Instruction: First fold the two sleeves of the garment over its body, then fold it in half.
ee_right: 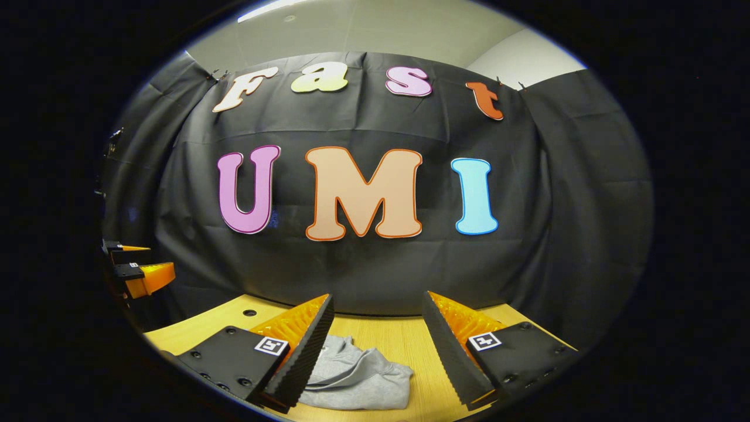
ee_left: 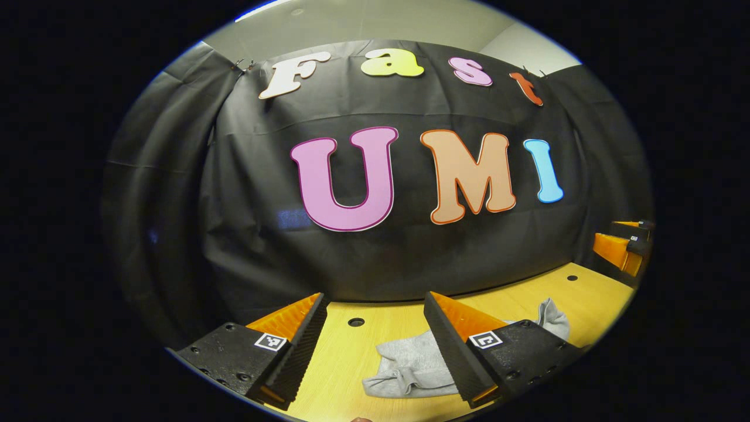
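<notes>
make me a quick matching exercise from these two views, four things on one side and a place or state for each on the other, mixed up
Things:
1. garment
2. table
3. left gripper
4. right gripper

Places or states:
A. yellow wood with round holes in it
B. open, with the garment past the inner side of its right finger, in the left gripper view
C. grey, lying crumpled on the table
D. open, with the garment by its left finger, in the right gripper view

Pairs: 1-C, 2-A, 3-B, 4-D
</notes>
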Demonstrator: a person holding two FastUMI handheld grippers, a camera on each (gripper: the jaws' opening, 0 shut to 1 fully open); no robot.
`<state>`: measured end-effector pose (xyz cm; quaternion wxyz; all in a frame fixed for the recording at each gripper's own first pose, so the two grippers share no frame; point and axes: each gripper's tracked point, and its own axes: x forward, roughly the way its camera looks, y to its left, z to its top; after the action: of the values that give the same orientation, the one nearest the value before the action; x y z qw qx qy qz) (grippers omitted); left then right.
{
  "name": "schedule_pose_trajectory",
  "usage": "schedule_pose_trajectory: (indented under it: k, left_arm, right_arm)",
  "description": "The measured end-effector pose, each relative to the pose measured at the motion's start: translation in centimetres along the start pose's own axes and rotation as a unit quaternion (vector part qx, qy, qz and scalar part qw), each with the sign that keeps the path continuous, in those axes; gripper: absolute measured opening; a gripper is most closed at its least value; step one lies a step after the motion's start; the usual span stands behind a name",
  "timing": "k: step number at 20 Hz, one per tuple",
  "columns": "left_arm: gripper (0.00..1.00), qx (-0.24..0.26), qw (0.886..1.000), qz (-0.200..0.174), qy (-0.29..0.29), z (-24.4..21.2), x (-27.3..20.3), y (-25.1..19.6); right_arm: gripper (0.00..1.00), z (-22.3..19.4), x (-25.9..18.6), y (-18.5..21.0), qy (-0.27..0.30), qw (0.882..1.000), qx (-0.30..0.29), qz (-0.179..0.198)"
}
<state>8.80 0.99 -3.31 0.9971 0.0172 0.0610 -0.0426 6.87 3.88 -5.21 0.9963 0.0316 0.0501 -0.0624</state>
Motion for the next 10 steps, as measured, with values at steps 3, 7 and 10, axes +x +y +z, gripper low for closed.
schedule_pose_trajectory:
  k: [3,7,10]
  left_arm:
    - [0.96,-0.004,1.000,-0.009,0.003,-0.3,0.5,0.2]
    - [0.96,-0.002,1.000,-0.019,0.001,-0.4,1.0,0.8]
    - [0.96,0.000,1.000,-0.026,0.003,-0.6,1.3,1.3]
  right_arm:
    - [0.96,0.3,-0.3,0.5,-0.004,1.000,-0.005,-0.006]
    - [0.96,0.4,-0.5,1.1,-0.007,1.000,-0.007,-0.013]
    - [0.96,0.5,-0.7,1.6,-0.009,1.000,-0.001,-0.021]
